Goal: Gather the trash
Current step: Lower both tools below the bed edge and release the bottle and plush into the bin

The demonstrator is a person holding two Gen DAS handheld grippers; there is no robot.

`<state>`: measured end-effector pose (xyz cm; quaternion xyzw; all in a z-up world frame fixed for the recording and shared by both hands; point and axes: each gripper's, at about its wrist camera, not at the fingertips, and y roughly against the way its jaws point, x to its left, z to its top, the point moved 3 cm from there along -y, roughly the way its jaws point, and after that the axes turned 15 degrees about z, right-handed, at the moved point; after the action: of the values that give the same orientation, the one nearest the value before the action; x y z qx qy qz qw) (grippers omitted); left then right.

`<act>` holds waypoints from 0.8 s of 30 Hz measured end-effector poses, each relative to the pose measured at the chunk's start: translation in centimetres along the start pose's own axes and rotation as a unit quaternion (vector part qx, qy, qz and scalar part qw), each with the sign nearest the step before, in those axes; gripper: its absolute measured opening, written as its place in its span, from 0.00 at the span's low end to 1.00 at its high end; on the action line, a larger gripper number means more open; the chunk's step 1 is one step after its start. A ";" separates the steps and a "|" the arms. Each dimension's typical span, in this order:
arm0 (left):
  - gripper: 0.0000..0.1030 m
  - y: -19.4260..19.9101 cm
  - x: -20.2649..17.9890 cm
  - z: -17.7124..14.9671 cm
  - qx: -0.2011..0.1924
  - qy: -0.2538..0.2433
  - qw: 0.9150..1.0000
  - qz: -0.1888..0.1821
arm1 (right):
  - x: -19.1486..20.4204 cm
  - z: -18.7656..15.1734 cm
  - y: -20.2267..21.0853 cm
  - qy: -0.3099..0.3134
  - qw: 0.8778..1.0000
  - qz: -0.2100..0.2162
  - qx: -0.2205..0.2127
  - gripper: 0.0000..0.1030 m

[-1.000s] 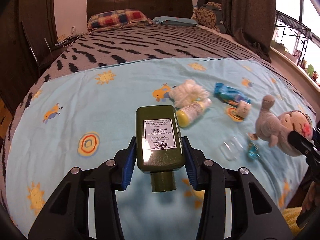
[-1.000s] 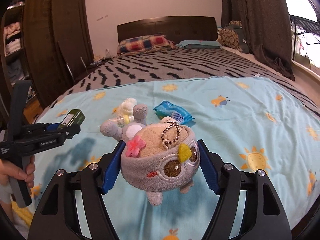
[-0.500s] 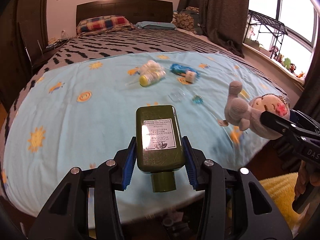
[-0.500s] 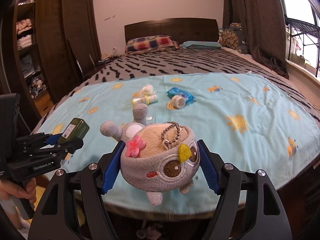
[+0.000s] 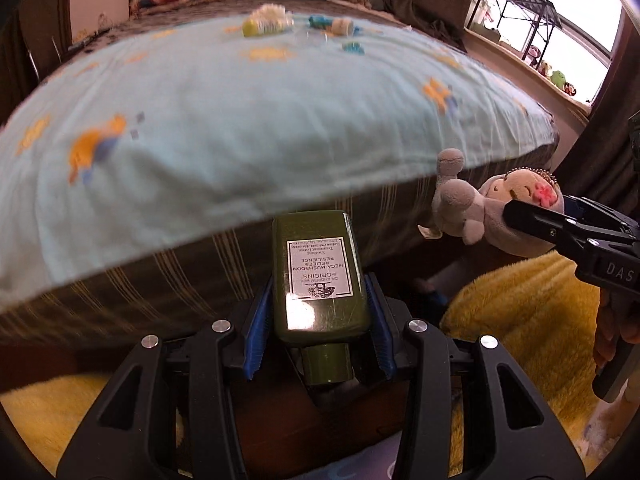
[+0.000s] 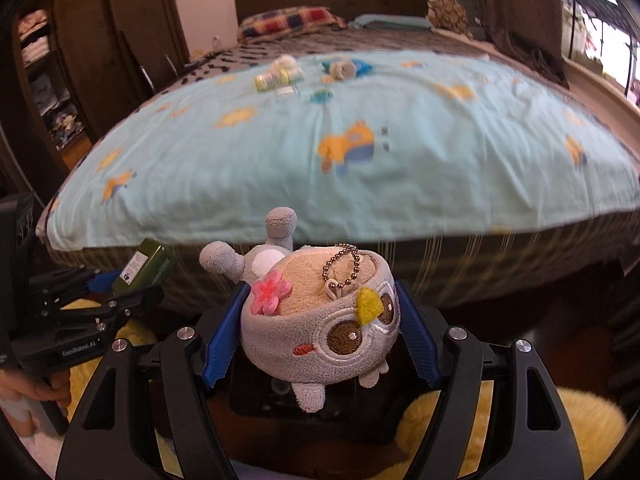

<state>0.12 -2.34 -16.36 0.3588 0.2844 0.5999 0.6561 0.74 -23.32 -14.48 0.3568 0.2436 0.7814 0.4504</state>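
Gripping boxy green bottle [image 5: 319,276] (glossy); right tool [image 6: 320,340] squeezing fuzzy plush [image 6: 320,332].

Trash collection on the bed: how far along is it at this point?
Done: nothing shows as deposited; no bin is in view. In hand: the left gripper is shut on the green bottle, and the right gripper is shut on the plush toy, both below the bed edge. Left: the yellow-capped bottle, blue wrapper and other small bits lie on the blue sheet.
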 end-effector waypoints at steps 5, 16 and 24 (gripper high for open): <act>0.41 -2.7 -1.1 -2.6 0.029 -0.007 1.000 -0.005 | -1.2 -3.1 -2.8 -0.019 0.999 -0.009 0.035 0.71; 0.41 -8.0 -3.2 -5.6 0.079 -0.010 0.997 -0.011 | -2.7 -6.3 -7.7 -0.056 0.996 -0.019 0.070 0.71; 0.41 -10.1 -3.5 -6.1 0.103 -0.004 0.995 -0.014 | -3.2 -7.5 -10.5 -0.072 0.992 -0.032 0.097 0.72</act>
<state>0.72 -5.27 -28.33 0.4228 0.3474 0.5567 0.6250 1.58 -21.61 -27.69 0.4462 0.2964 0.7112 0.4553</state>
